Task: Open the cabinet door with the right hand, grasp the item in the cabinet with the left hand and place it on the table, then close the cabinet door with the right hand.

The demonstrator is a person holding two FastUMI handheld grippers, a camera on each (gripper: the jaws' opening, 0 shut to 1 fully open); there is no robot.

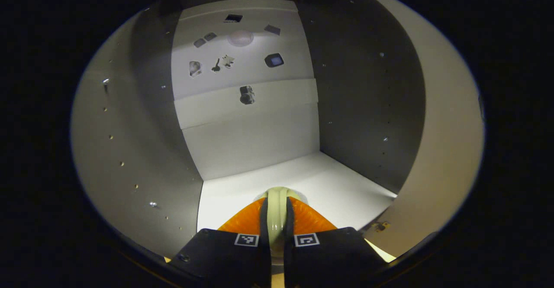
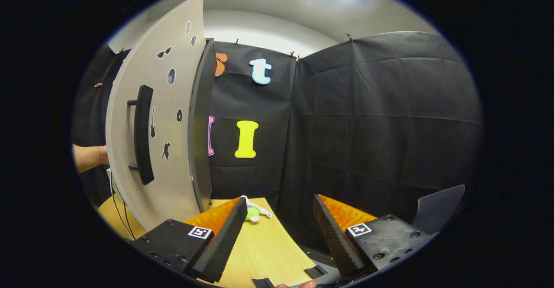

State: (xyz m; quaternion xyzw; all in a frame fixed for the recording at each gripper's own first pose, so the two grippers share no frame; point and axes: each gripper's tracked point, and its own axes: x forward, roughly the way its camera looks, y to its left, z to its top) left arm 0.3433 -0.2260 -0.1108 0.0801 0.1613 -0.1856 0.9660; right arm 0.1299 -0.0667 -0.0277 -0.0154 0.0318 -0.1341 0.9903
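In the left gripper view I look into the open cabinet, with its white floor and grey side walls. My left gripper is inside it, shut on a pale, narrow, rounded item that stands up between both fingers just above the floor. In the right gripper view the cabinet door hangs open at the left, showing its black bar handle. My right gripper is open and holds nothing, to the right of the door and above the wooden table.
The door's inner face curves along the right of the left gripper view, with a hinge low down. A small green and white object lies on the table. A person's arm reaches behind the door. A grey panel stands at the far right.
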